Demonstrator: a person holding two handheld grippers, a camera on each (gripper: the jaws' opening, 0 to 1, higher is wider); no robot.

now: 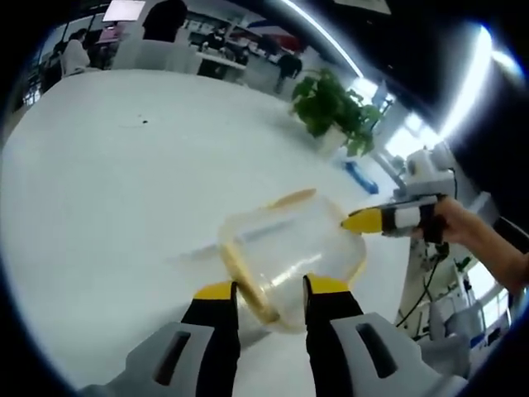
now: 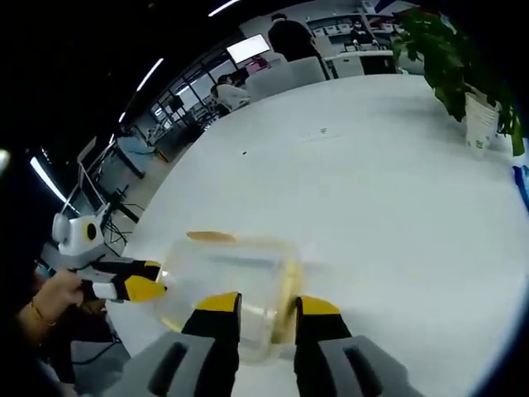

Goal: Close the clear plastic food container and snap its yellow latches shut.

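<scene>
A wide white table [image 1: 107, 182] with a potted plant [image 1: 335, 107], desks and ceiling strip lights [image 1: 471, 83] beyond

Grey tongs [image 1: 269, 291] with black jaws tipped yellow

Container [image 1: 289, 256]: blurred; whether the lid is seated can't be told.
Latches [image 1: 248, 285]: yellow smears, position unclear.
Left gripper [image 1: 269, 291]: contact with the container unclear.
Right gripper [image 2: 267, 304]: grip on the container unclear.
Plant [image 2: 455, 62]: cut off at the view's edge.
People [image 1: 78, 50] beyond the table's far edge: too small to tell.
</scene>
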